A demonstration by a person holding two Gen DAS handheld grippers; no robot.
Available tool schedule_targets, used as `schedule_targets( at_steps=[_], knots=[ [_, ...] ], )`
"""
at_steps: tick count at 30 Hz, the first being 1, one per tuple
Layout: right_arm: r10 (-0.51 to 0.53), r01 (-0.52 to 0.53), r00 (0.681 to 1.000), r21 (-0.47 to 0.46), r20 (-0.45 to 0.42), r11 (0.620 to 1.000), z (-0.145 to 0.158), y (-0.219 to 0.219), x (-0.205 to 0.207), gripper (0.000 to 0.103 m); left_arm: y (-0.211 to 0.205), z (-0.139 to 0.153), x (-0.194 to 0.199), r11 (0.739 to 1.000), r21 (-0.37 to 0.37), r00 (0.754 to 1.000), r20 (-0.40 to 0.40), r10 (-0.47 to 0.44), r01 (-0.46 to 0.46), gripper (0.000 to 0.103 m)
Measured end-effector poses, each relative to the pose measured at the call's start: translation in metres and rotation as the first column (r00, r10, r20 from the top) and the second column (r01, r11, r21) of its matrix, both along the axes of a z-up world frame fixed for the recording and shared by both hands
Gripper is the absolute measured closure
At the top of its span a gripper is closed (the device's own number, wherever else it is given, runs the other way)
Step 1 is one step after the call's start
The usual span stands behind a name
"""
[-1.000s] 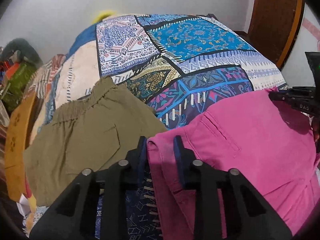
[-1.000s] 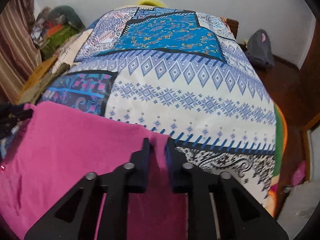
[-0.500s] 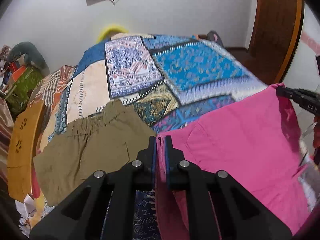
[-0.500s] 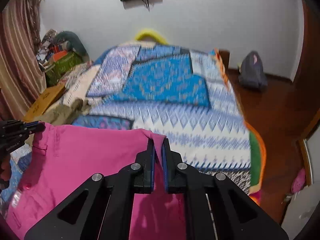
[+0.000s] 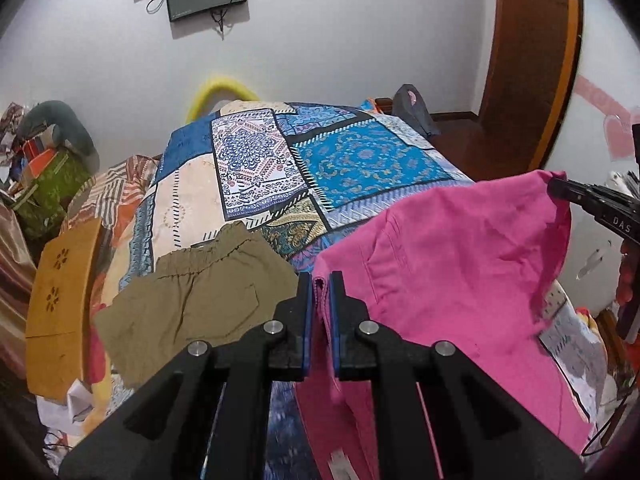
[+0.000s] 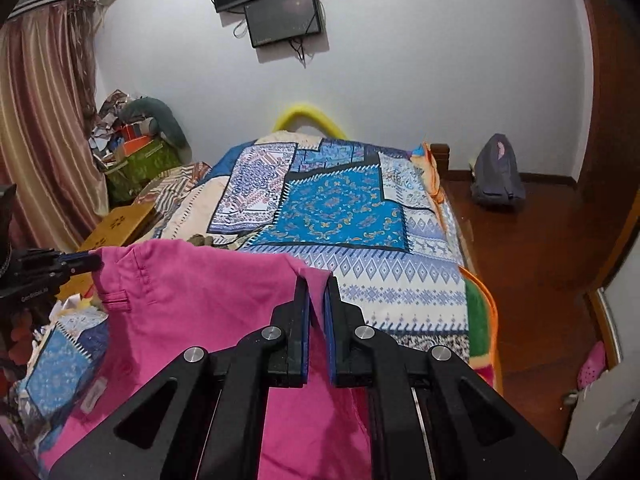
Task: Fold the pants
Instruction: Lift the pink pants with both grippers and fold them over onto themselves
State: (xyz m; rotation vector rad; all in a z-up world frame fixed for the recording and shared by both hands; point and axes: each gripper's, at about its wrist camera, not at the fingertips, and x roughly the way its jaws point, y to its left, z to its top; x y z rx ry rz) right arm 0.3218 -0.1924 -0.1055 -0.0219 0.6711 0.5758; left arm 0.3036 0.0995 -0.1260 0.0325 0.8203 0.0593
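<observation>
The pink pants [image 5: 452, 272] hang stretched by their waistband between my two grippers, lifted above the near end of the bed. My left gripper [image 5: 320, 280] is shut on one waistband corner. My right gripper [image 6: 316, 278] is shut on the other corner; the pants [image 6: 192, 304] spread to its left. The right gripper also shows at the right edge of the left wrist view [image 5: 560, 188], and the left gripper at the left edge of the right wrist view [image 6: 86, 264]. The lower legs hang out of sight.
Olive-green shorts [image 5: 192, 300] lie flat on the patchwork bedspread [image 5: 352, 160] to the left. A wooden board [image 5: 60, 300] and cluttered boxes [image 6: 136, 152] stand left of the bed. A grey backpack [image 6: 496, 180] sits on the wooden floor at right.
Both grippers closed on the waistband corners and lifted the pink pants up off the bed; the views have risen and now show the wall and the screens.
</observation>
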Motion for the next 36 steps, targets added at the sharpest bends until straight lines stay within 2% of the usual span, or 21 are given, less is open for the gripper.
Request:
schedule_targets(
  at_steps=[11, 17, 23, 27, 30, 36],
  knots=[
    [-0.002, 0.002, 1.000, 0.017, 0.023, 1.000, 0.020, -0.025, -0.064, 0.097, -0.035, 0.028, -0.078, 0.999, -0.022, 0.999, 0.026, -0.033, 0.034, 0.096],
    [-0.008, 0.007, 1.000, 0.038, 0.018, 0.999, 0.016, -0.041, -0.098, 0.097, -0.043, 0.024, -0.118, 0.998, -0.038, 0.999, -0.009, -0.045, 0.045, 0.096],
    [-0.004, 0.005, 1.000, 0.057, -0.015, 0.998, -0.002, -0.055, -0.135, 0.097, -0.047, 0.006, -0.166, 0.997, -0.052, 0.997, -0.056, -0.056, 0.053, 0.096],
    [-0.010, 0.012, 0.999, 0.047, -0.046, 0.999, -0.019, -0.061, -0.159, 0.097, -0.052, -0.008, -0.195, 0.994, -0.094, 0.995, -0.082, -0.061, 0.053, 0.096],
    [-0.003, 0.005, 0.998, 0.033, -0.064, 0.999, -0.031, -0.061, -0.176, 0.097, -0.057, -0.016, -0.212, 0.994, -0.097, 0.994, -0.094, -0.064, 0.055, 0.096],
    [0.006, -0.003, 0.995, 0.031, -0.104, 1.000, -0.051, -0.060, -0.203, 0.097, -0.070, -0.021, -0.240, 0.990, -0.119, 0.993, -0.079, -0.090, 0.080, 0.096]
  ],
)
